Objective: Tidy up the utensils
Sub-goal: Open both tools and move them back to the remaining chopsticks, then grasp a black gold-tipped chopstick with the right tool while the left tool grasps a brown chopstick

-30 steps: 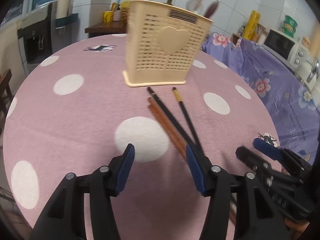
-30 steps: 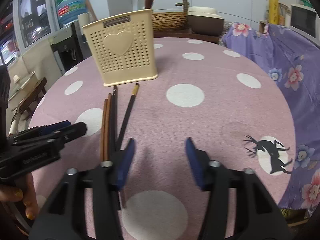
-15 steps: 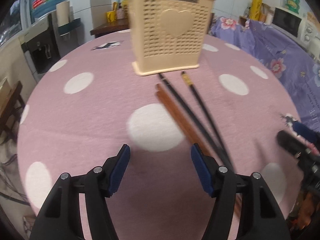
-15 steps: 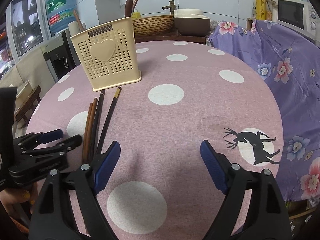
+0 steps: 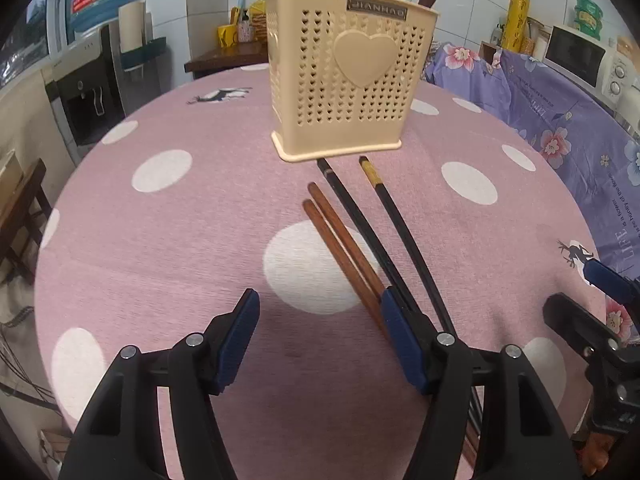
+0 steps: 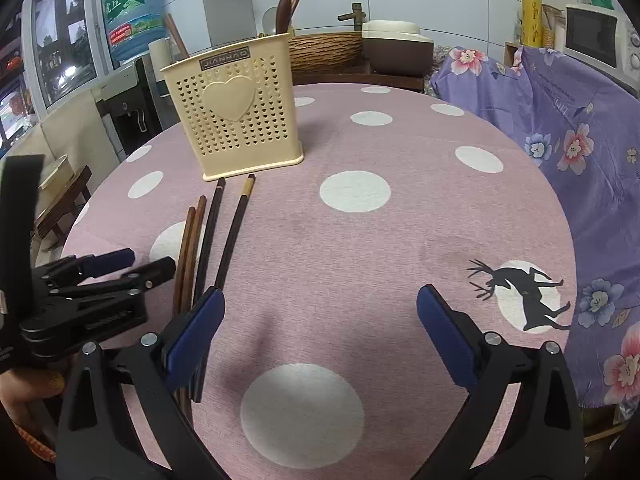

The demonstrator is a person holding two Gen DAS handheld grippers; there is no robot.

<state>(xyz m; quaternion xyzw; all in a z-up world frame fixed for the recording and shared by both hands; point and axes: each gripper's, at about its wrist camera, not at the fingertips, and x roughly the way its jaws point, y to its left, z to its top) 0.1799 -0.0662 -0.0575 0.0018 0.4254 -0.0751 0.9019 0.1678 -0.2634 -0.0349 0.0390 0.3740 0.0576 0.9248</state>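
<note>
A cream perforated utensil holder (image 5: 352, 80) (image 6: 236, 112) with a heart on its front stands upright on the pink dotted tablecloth (image 5: 160, 240), with wooden utensils sticking out of its top. In front of it lie two brown chopsticks (image 5: 340, 256) (image 6: 188, 248) and two black chopsticks (image 5: 384, 224) (image 6: 224, 236), side by side. My left gripper (image 5: 318, 320) hovers open above the cloth, its right pad just over the near ends of the chopsticks. My right gripper (image 6: 320, 312) has its jaws opening wide with nothing between them; the chopsticks pass under its left finger.
A purple floral cloth (image 6: 580, 128) covers furniture on the right, with a microwave (image 5: 576, 54) behind. A water dispenser (image 6: 132, 92) stands at the left, and a basket and cooker (image 6: 396, 48) on a dark side table behind. A black deer print (image 6: 524, 288) marks the tablecloth.
My right gripper's jaws have spread much wider. The left gripper has tilted so the holder sits higher and more upright in its view; its jaws opened slightly. The chopsticks have not moved.
</note>
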